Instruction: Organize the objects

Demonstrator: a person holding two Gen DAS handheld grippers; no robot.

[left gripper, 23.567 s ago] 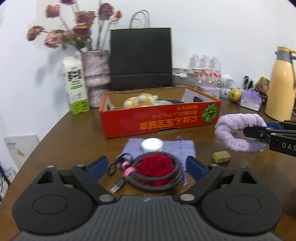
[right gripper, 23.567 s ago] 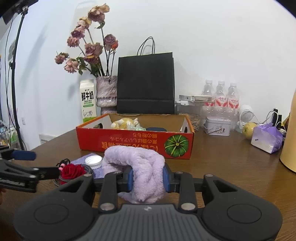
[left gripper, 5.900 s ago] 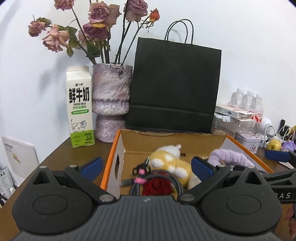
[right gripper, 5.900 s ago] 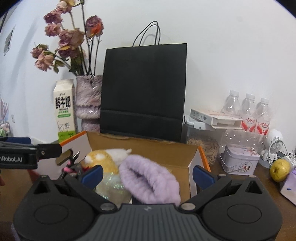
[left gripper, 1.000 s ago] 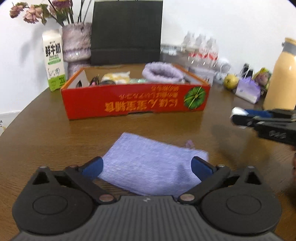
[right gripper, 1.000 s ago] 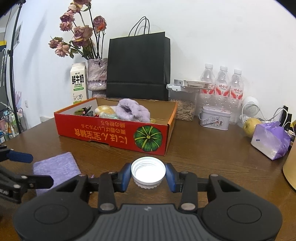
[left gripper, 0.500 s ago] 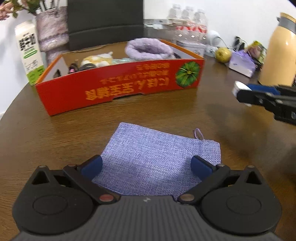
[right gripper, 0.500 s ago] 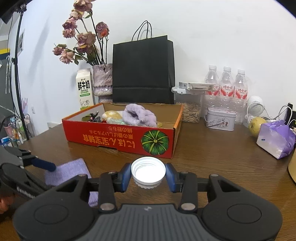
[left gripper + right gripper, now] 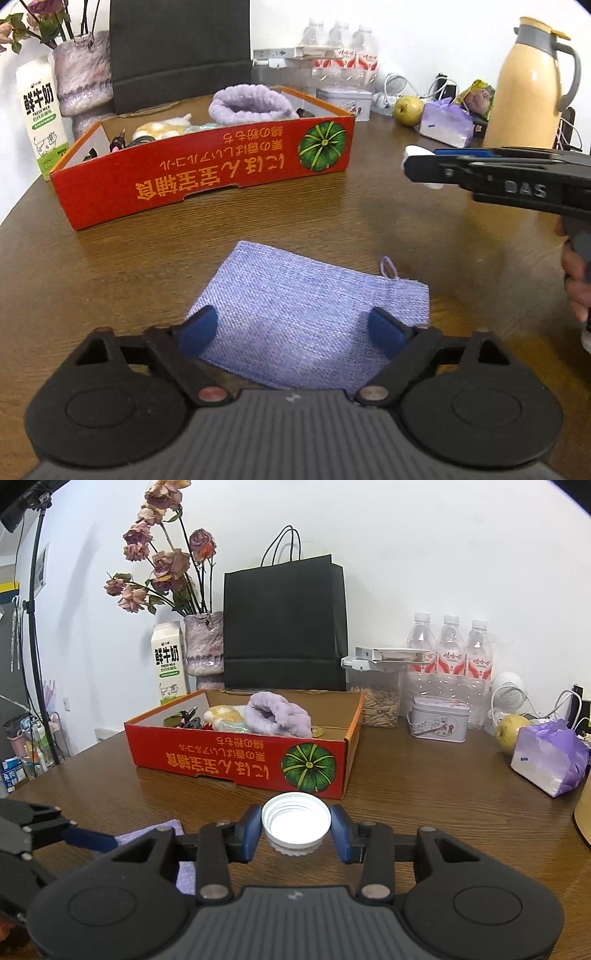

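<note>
A flat lilac woven pouch [image 9: 303, 310] lies on the brown table in front of the red cardboard box [image 9: 207, 177]. My left gripper [image 9: 290, 330] hovers low over the pouch's near edge. Its jaws are closing, with the blue pads [image 9: 194, 328] over the pouch's two near corners, and I see no grip on the cloth. My right gripper [image 9: 295, 830] is shut on a white bottle cap [image 9: 295, 821], held above the table before the box [image 9: 240, 764]. From the left wrist view that gripper [image 9: 417, 166] reaches in from the right. A fluffy purple band [image 9: 277, 716] lies in the box.
A tall yellow thermos [image 9: 528, 85] stands at the right. Behind the box are a black paper bag [image 9: 284, 624], a milk carton [image 9: 168, 662] and a vase of dried roses [image 9: 203, 642]. Water bottles [image 9: 448, 646], a tin [image 9: 437, 720], an apple [image 9: 511, 731] and a purple pack [image 9: 546, 757] crowd the back right.
My left gripper has come forward and lower over the pouch, and its jaws have narrowed onto the pouch's corners. The right gripper has kept still with the cap.
</note>
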